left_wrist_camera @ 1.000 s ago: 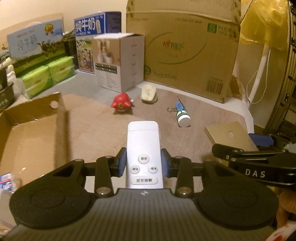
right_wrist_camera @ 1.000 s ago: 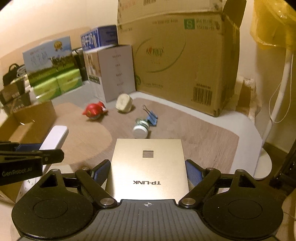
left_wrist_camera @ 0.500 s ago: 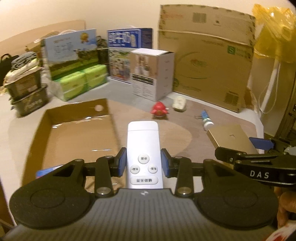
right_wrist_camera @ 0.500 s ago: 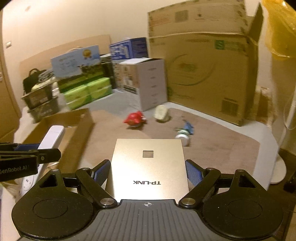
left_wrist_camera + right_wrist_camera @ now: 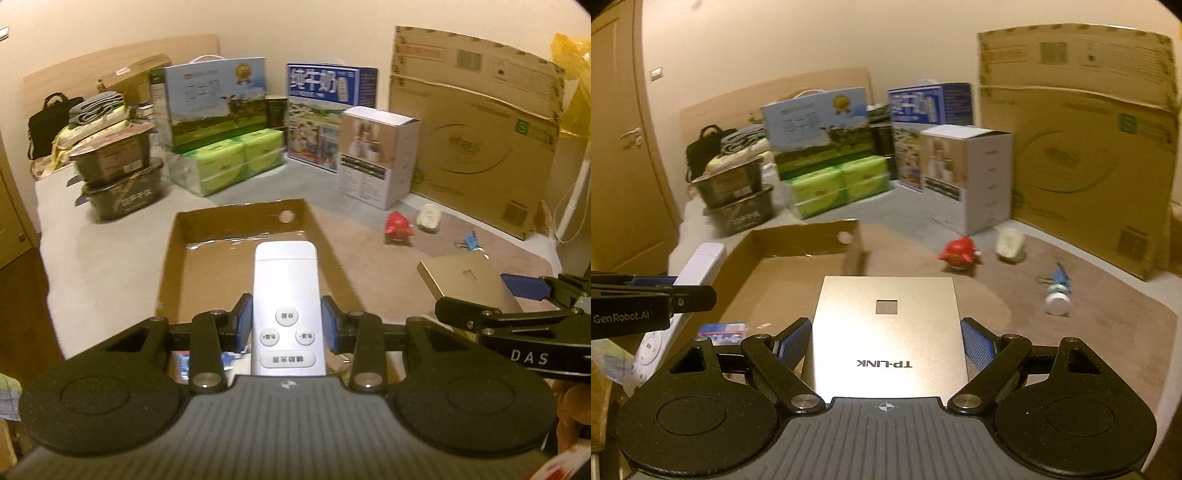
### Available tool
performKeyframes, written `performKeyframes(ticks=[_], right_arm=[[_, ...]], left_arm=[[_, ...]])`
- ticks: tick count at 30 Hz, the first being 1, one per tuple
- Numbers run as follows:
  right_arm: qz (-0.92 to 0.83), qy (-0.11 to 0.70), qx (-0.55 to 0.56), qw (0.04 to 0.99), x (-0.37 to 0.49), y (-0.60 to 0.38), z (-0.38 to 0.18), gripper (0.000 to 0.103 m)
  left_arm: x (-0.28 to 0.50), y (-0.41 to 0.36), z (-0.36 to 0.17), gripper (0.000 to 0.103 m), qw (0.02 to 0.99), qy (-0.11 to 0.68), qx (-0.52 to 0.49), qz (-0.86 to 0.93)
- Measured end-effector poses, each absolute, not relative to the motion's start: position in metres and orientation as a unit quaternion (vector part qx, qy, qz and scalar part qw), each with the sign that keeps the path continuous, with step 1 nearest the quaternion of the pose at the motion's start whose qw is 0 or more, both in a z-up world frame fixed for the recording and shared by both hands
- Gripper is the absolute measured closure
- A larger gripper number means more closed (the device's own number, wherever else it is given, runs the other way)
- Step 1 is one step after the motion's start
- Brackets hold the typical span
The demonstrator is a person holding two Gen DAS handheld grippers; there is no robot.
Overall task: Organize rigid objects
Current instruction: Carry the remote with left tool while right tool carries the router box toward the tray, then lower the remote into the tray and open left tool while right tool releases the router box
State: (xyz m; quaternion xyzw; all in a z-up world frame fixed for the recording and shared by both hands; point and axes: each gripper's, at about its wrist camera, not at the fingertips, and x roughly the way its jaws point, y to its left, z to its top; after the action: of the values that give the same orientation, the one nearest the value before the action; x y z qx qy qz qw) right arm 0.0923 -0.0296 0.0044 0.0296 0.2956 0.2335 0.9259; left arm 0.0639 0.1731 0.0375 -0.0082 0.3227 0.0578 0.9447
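Left gripper (image 5: 286, 325) clamps a white remote (image 5: 286, 291), held above the near end of an open cardboard tray (image 5: 168, 266) whose floor is mostly bare beyond a small blue-and-white packet (image 5: 724, 328) at its near end. Right gripper (image 5: 886, 345) clamps a gold TP-LINK box (image 5: 888, 332) just beside the tray's right wall. On the brown mat (image 5: 1108, 332) to the right lie a red toy (image 5: 960, 253), a cream object (image 5: 1010, 242) and a small bottle (image 5: 1057, 299) with a blue clip, well apart from the tray. Stacked cartons (image 5: 469, 140) line the far edge.
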Motion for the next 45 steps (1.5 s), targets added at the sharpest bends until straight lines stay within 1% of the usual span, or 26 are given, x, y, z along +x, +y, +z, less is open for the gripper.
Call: performKeyframes(ticks=[8,18,45], right_arm=[[0.269,0.289,0.017,0.919,0.104,0.009,0.009,0.018],[0.299,0.284,-0.01,0.911,0.123,0.038,0.004,0.018],[0.332,0.312,-0.043,0.889,0.185,0.095,-0.039,0.018]], left_arm=[[0.07,0.206,0.038,0.068,0.942,0.325,-0.021,0.08],[0.092,0.229,0.029,0.068,0.939,0.33,-0.033,0.086],[0.167,0.272,-0.018,0.068,0.926,0.367,-0.032,0.078]])
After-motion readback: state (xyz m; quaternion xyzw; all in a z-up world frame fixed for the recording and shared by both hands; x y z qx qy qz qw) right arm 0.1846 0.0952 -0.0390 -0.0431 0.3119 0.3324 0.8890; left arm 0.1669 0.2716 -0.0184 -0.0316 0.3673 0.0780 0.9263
